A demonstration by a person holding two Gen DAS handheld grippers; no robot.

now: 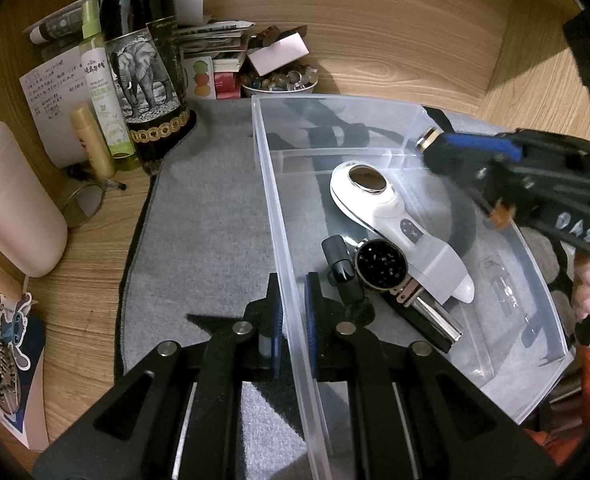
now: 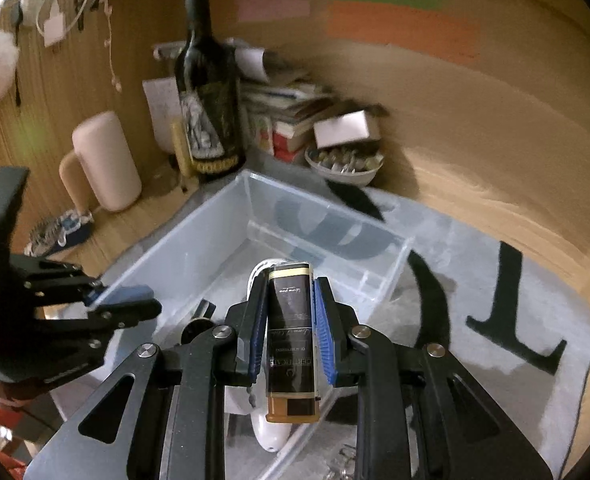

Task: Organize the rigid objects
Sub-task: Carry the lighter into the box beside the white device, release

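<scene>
Clear plastic bin (image 1: 543, 360): left gripper (image 1: 293, 304) pinches its near side wall. Right gripper (image 2: 291, 312) clamps a dark gold-capped tube (image 2: 291, 320) above the bin. Inside the bin: white handheld device (image 1: 375, 200), round black grinder (image 1: 381, 264).

a cluttered home desk nook with wood-grain walls (image 1: 395, 32): a wine bottle (image 1: 143, 60), stacked books (image 2: 283, 108), handwritten notes (image 1: 55, 92), sticky notes (image 2: 403, 28) and a grey felt mat (image 1: 207, 208).

Wine bottle (image 1: 143, 60): neck cut off at twelve o'clock. Handwritten note (image 1: 53, 96): unreadable. Bowl (image 2: 345, 162) contents: blurred, unidentifiable.
</scene>
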